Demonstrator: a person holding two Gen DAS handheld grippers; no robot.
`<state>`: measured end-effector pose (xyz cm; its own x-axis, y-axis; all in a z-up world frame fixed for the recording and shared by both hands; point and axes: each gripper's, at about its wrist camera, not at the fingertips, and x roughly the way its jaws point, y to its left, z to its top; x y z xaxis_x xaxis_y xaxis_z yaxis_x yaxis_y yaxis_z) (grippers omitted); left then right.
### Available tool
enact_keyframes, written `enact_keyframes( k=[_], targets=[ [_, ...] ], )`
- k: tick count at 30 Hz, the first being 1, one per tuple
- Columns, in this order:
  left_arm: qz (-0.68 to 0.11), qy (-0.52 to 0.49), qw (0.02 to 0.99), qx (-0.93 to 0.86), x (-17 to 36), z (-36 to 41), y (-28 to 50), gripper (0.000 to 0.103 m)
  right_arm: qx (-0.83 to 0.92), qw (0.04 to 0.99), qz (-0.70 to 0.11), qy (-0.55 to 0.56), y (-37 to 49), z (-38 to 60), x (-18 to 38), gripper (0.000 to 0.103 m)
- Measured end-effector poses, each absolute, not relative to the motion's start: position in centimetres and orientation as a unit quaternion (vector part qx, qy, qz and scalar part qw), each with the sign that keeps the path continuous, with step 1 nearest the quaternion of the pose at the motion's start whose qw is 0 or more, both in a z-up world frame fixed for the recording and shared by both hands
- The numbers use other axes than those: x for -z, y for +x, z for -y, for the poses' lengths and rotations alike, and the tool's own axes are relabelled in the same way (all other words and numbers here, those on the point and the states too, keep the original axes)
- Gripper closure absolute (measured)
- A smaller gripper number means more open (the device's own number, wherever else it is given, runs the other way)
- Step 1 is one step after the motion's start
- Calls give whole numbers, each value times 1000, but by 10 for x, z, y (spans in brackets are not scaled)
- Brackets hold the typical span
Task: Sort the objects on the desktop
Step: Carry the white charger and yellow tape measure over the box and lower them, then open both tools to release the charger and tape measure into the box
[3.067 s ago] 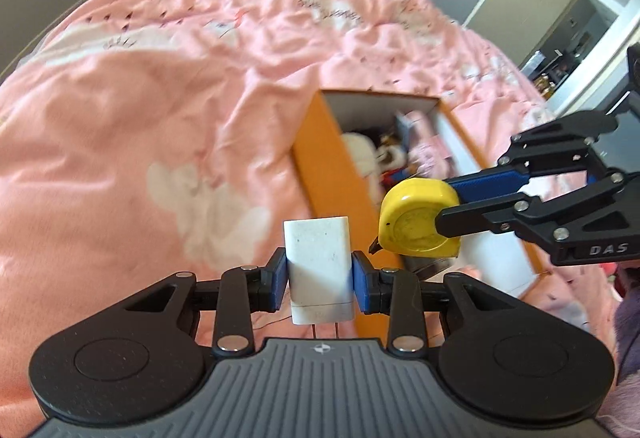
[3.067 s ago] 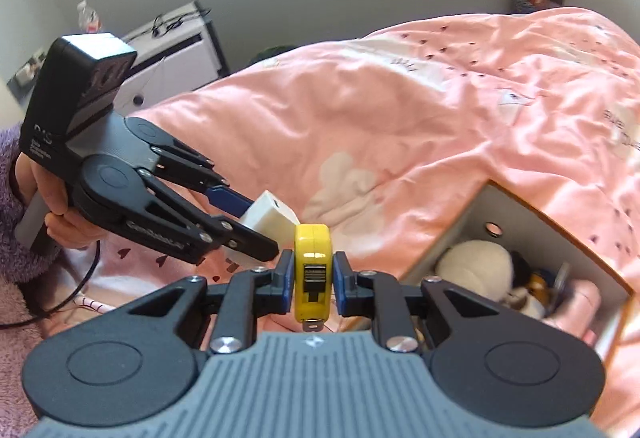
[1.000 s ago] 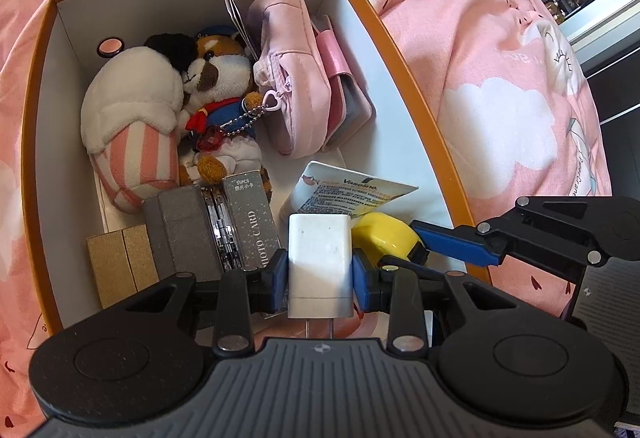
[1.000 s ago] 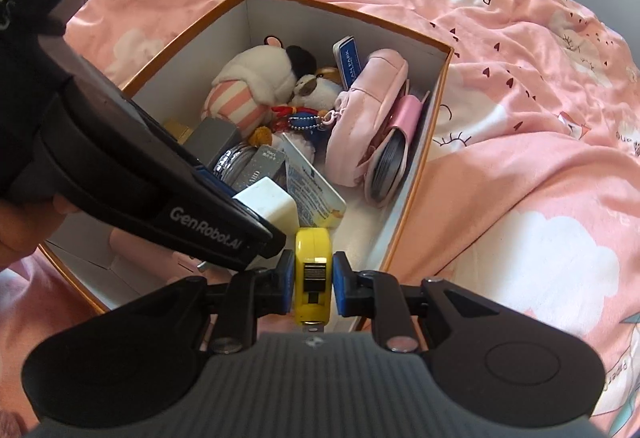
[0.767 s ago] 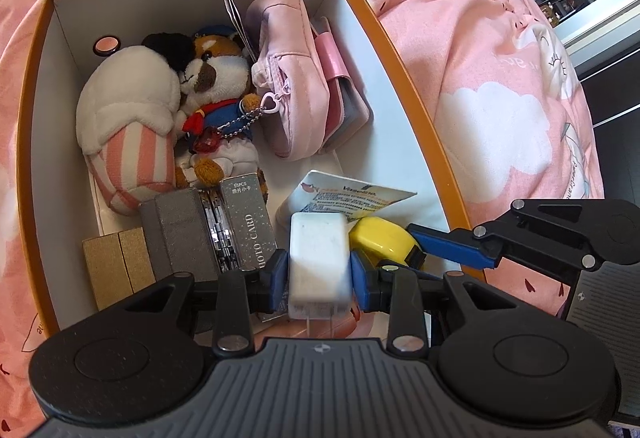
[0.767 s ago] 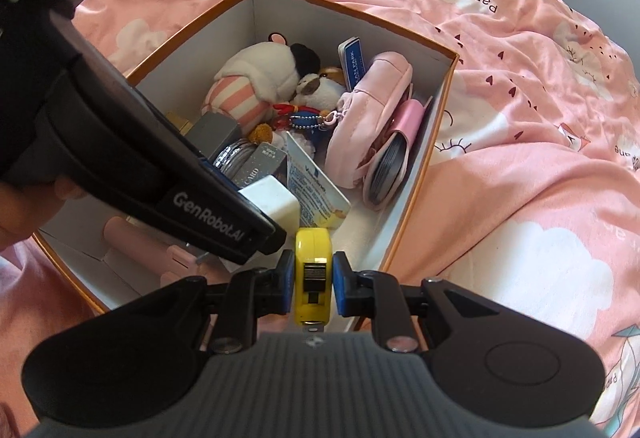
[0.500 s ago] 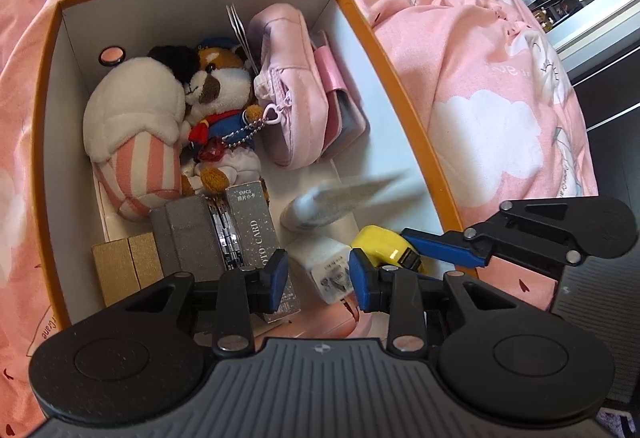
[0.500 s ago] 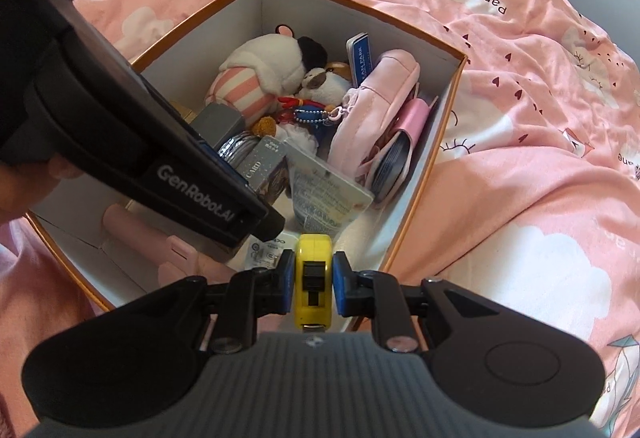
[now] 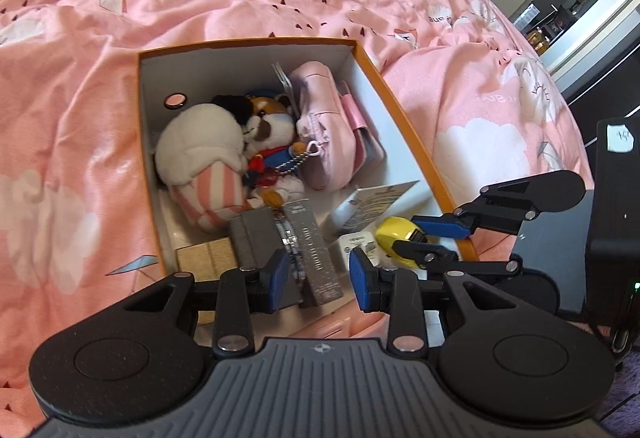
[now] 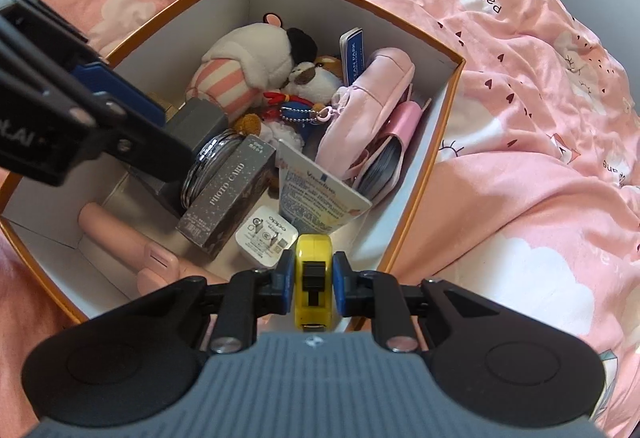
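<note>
Tape measure (image 10: 313,274), yellow, is pinched between the blue pads of my right gripper (image 10: 313,278), over the near right corner of the orange box (image 10: 452,106). White charger (image 10: 267,240) lies on the box floor just beside it, prongs up, free of both grippers. My left gripper (image 9: 318,276) hangs above the box with jaws apart and nothing between them. Around the charger: grey card case (image 10: 230,194), printed card (image 10: 320,206). Farther in: striped plush (image 10: 244,70), small bear (image 10: 308,78), pink pouch (image 10: 372,106). Pink bedspread (image 10: 520,118) surrounds the box.
</note>
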<state>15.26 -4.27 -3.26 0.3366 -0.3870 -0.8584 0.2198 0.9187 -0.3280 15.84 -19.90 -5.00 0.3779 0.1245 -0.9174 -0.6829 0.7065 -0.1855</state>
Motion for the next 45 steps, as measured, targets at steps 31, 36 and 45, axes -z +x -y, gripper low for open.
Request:
enact_keyframes(
  k=[31, 36, 45],
  targets=[
    [-409, -19, 909, 82, 22, 23, 64, 56, -132, 937, -320, -44, 47, 187, 8, 76],
    [-414, -16, 908, 66, 34, 23, 50, 55, -110, 947, -301, -12, 29, 192, 19, 69],
    [-411, 22, 910, 44, 50, 39, 38, 45, -101, 949, -299, 11, 23, 203, 38, 65]
  ],
)
